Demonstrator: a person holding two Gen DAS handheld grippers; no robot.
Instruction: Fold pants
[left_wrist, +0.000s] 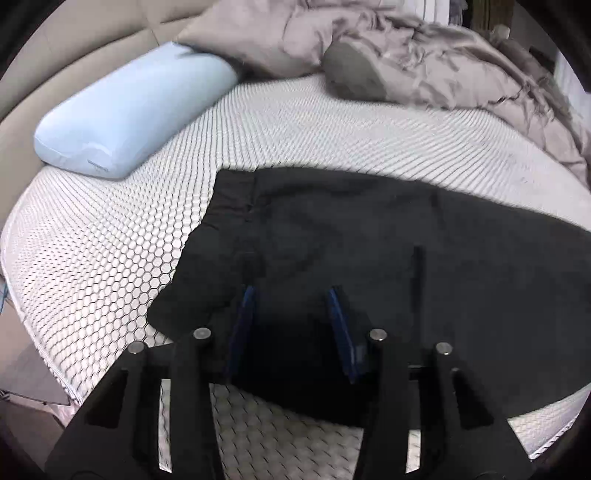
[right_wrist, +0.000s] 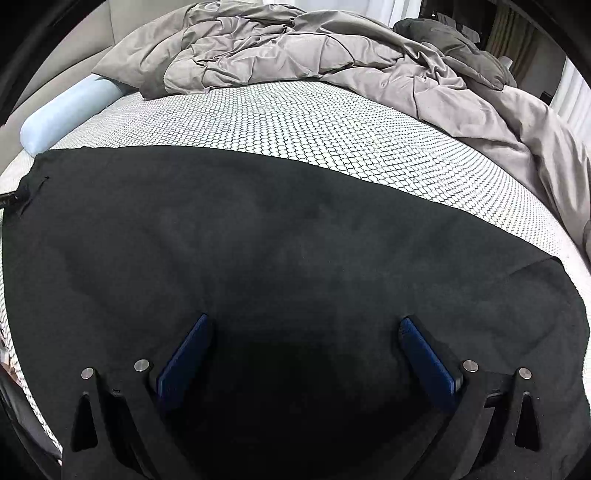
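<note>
- We see the black pants (left_wrist: 369, 240) spread flat on the bed's mattress (left_wrist: 110, 240), whose cover carries a honeycomb print; in the left wrist view they fill the centre and right of the frame, in the right wrist view nearly the whole lower half.
- Our left claw (left_wrist: 291, 295) stands partly open with nothing between its blue pads (left_wrist: 243, 317). It sits low in the frame, over the pants near what looks like the waistband end, whose edge runs from upper centre down to lower left.
- Our right claw (right_wrist: 306, 328) is spread wide and holds nothing; dark cloth lies under and ahead of it on all sides.
- The relation that matters: the long axis of the pants runs left to right across both frames, crosswise to both claws. The left claw is nearer the left end, the right claw nearer the leg end, which shows at the right of its frame.
- Whether either claw touches the cloth we cannot tell; the fabric below them is too dark to read.
- We judge the fold not yet begun here, and that each claw would need to take an edge of the cloth on its own side.
- A light blue pillow (left_wrist: 129, 110) lies at upper left, well apart from the pants, and a rumpled grey comforter (right_wrist: 295, 55) is heaped along the top and right.
- No containers are in view.
</note>
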